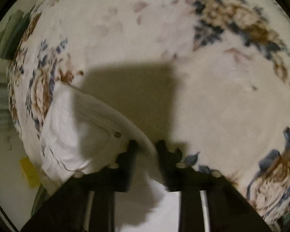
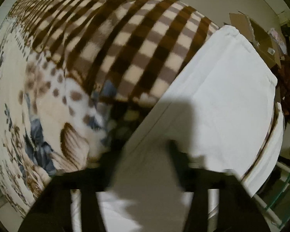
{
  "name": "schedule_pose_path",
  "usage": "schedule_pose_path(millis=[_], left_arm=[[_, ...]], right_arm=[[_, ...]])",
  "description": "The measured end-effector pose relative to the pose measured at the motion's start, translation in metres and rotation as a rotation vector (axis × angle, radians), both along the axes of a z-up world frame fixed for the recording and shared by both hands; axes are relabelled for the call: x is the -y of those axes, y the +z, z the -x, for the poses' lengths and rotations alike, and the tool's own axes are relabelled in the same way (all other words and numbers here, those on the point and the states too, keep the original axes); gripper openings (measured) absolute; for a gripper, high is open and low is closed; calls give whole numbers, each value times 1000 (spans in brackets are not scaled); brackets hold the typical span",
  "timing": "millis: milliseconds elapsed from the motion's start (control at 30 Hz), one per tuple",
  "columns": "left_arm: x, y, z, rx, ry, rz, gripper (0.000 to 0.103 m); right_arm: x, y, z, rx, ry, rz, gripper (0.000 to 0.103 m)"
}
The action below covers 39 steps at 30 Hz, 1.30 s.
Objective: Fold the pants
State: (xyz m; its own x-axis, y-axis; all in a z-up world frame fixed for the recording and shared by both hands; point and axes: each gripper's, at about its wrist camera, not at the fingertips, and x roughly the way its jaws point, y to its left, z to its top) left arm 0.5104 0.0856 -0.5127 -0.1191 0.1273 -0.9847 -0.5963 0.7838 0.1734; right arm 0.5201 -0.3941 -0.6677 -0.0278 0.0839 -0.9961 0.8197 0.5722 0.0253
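Floral bedspread fills my left view; checked blanket at 12 o'clock in right view. White pants lie on the bed toward 2 o'clock. Left gripper jaws clamped on pants edge. Right gripper jaws pinch the pants fabric.

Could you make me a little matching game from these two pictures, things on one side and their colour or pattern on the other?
Things:
1. pants
2. blanket
3. bedspread
4. left claw

Looks:
A. brown and cream checks
B. black
C. plain white
D. cream with blue and brown flowers

Pairs: 1-C, 2-A, 3-D, 4-B
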Motion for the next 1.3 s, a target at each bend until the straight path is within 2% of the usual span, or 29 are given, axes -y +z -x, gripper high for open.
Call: schedule_pose_path(millis=[33,100,267,333,367,400,433,533,600,633,733,867,1000,1033,1067,1133,1167,1200,1233,1267,1300], left_arm=[[3,11,8,34,-4,2,9],[8,33,22,91,-16,6,8],[22,112,84,232,-54,36,6],[23,134,109,271,-67,45,5],[18,136,118,290,-73,51,5],[21,151,140,308,-87,51,5],[4,144,147,318,-96,54,5],[-11,141,192,315,-123,53,5],[-12,137,224,290,-127,52,5],[-15,129,246,264,-128,50,5],[-15,93,288,182,-119,53,5],[-14,35,328,80,-106,33,5],[-19,-13,343,-1,-82,61,7],[-21,-22,345,-21,-75,62,10],[-22,-25,347,-17,-68,72,10],[-22,-17,349,17,-70,83,12],[-23,-12,351,27,-74,79,17],[-23,-5,353,36,-79,66,21],[-22,4,355,46,-90,40,31],[-21,13,357,58,-98,14,48],[-21,18,358,66,-100,-4,60]], right_arm=[[0,1,2,28,0,-2,9],[1,4,5,66,1,-5,5],[-10,33,37,155,51,-13,4],[-15,53,56,189,76,-15,4],[-16,64,69,207,89,-20,4],[-12,74,78,220,102,-25,4],[-13,85,94,231,113,-28,4],[-6,113,156,239,147,-34,4],[11,131,204,228,167,-38,4],[14,131,224,214,178,-34,4],[13,115,272,156,216,-22,4],[15,74,322,71,224,-28,4],[13,33,346,5,233,-49,4],[15,22,351,-11,241,-62,4],[18,13,356,-22,239,-78,9],[26,3,365,-43,236,-121,30],[31,5,369,-48,234,-135,44],[37,13,376,-32,228,-133,48],[41,23,379,-10,230,-120,49],[45,37,381,13,248,-86,54],[48,50,382,36,266,-53,62]])
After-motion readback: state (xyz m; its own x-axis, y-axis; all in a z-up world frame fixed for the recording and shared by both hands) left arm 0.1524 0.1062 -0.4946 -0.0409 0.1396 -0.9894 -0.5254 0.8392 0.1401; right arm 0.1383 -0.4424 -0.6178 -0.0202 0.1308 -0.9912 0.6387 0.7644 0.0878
